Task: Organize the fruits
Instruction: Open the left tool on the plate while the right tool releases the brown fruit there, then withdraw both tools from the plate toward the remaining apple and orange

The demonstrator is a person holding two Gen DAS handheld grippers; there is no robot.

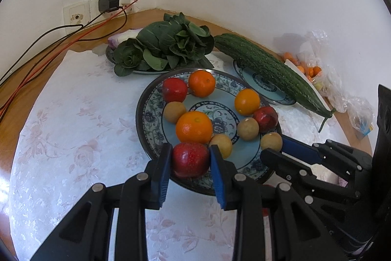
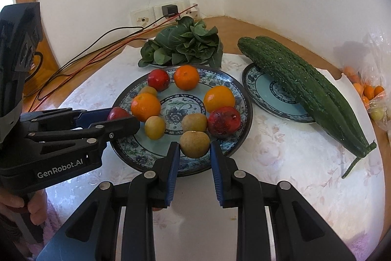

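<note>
A blue patterned plate [image 1: 151, 124] [image 2: 242, 99] holds oranges [image 1: 194, 127] [image 2: 145, 106], red apples and brown-yellow round fruits in a ring. My left gripper [image 1: 190, 158] [image 2: 122, 118] is shut on a red apple [image 1: 190, 159] [image 2: 117, 113] at the plate's near left edge. My right gripper [image 2: 194, 149] [image 1: 273, 146] is shut on a brown-yellow fruit [image 2: 194, 143] [image 1: 271, 141] at the plate's near right edge. Both fruits sit at plate level.
A second plate [image 2: 268, 94] carries long green gourds [image 2: 305, 87] to the right. A plate of leafy greens [image 2: 185, 43] stands behind. A plastic bag of small oranges [image 2: 369, 89] lies far right. Cables [image 2: 97, 45] run from wall sockets at back left.
</note>
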